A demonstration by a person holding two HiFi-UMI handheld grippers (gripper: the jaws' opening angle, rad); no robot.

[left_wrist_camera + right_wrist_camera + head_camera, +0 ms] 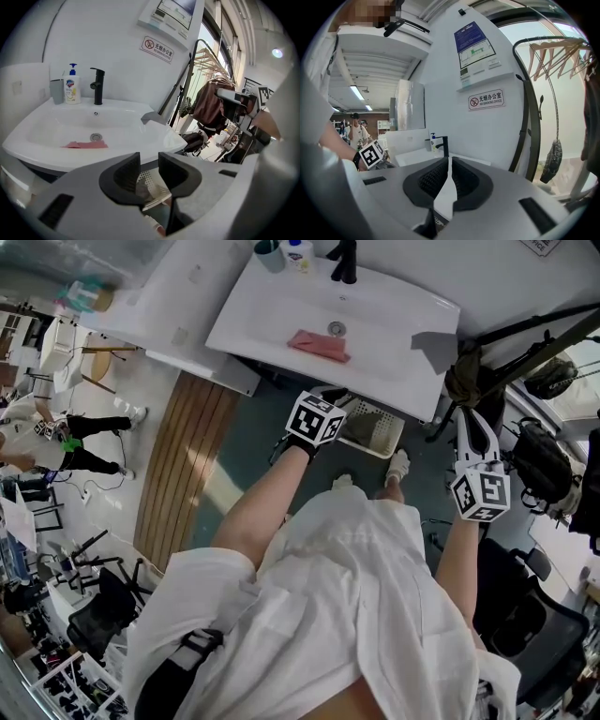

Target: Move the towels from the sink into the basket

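Note:
A pink towel (319, 343) (86, 144) lies flat in the white sink (394, 315) (42, 136) beside the drain. A grey towel (433, 349) (153, 117) is draped over the sink's right rim. Under the sink stands a white perforated basket (375, 432) (157, 185) with a grey cloth (140, 188) in it. My left gripper (149, 161), under its marker cube (314, 418), hovers in front of the sink above the basket; its jaws are open and empty. My right gripper (472, 423) (449, 161) is held off to the right of the sink, shut, holding nothing.
A black tap (342, 261) (97, 86), a soap bottle (298, 251) (71, 84) and a grey cup (269, 254) stand at the sink's back. A rack with hangers and hanging bags (539, 460) (211, 98) stands right. A wooden mat (183, 456) lies left.

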